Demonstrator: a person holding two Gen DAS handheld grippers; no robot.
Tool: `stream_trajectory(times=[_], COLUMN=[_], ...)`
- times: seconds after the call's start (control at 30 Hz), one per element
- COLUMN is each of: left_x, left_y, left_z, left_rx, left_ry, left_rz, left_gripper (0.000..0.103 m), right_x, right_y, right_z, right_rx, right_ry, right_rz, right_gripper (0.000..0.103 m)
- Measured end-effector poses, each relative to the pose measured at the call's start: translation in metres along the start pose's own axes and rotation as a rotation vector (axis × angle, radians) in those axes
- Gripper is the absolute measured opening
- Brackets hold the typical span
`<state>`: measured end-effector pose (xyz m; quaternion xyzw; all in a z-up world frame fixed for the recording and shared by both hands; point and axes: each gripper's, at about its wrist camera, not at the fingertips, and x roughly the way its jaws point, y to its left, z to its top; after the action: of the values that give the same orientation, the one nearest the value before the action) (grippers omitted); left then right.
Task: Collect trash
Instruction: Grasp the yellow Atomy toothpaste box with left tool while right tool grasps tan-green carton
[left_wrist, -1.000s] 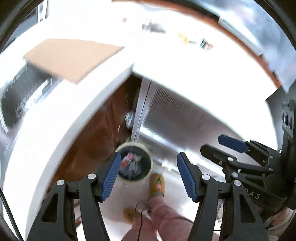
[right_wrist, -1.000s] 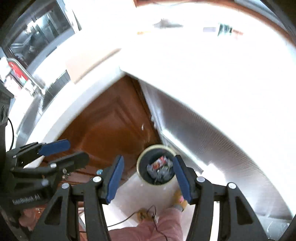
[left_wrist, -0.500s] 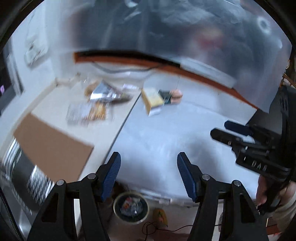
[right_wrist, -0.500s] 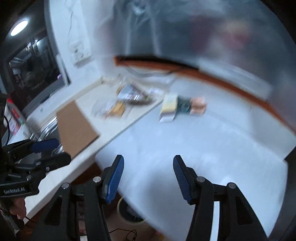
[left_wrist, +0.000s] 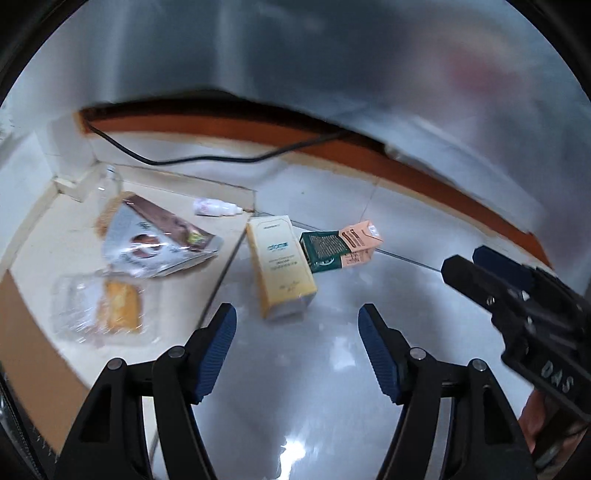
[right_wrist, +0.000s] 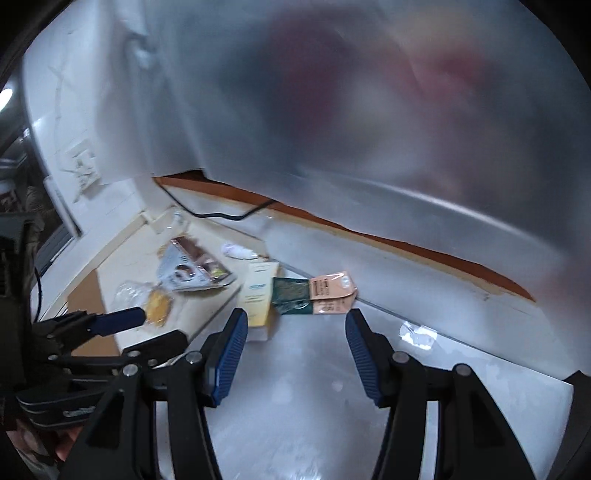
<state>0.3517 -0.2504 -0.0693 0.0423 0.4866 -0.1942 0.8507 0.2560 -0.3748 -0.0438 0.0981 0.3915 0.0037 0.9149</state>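
Left wrist, empty left claw widening, yellow carton beyond

You face a corner tabletop: a glossy grey-white slab on the right, a cream section on the left, 1 straight seam between them. A brown wooden strip runs along the back edge under a shiny, blurred metallic wall panel. A black cable trails along that edge. On the white left wall sits 1 socket plate. Overhead light glares off the slab.
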Motion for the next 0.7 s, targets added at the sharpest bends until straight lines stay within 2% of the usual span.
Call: stream_trajectory(times=[0.17,0.3,0.5,0.57,0.7], left_x=[0.067,0.106,0.135,0.139,0.138], left_y=[-0.003,0.005,0.019,0.02,0.027], left_z=[0.013,0.015,0.016,0.015,0.012], left_rx=[-0.003,-0.045,-0.107,-0.112,-0.112], left_ry=[0.07,0.133,0.169,0.173,0.157], left_rz=[0.026,0.039,0.016,0.0,0.0], left_gripper=[0.067,0.067,0.066,0.058,0.05], right_x=[0.043,0.067,0.088,0.094,0.103], right_y=[-0.016,-0.029,-0.036,-0.035,-0.03], right_z=[0.0,-0.002,-0.004,-0.003,-0.001], right_rx=[0.052,0.091,0.142,0.158,0.2], right_ry=[0.041,0.071,0.104,0.105,0.108], right_rz=[-0.023,-0.015,0.002,0.003,0.01], right_gripper=[0.056,0.056,0.056,0.056,0.056])
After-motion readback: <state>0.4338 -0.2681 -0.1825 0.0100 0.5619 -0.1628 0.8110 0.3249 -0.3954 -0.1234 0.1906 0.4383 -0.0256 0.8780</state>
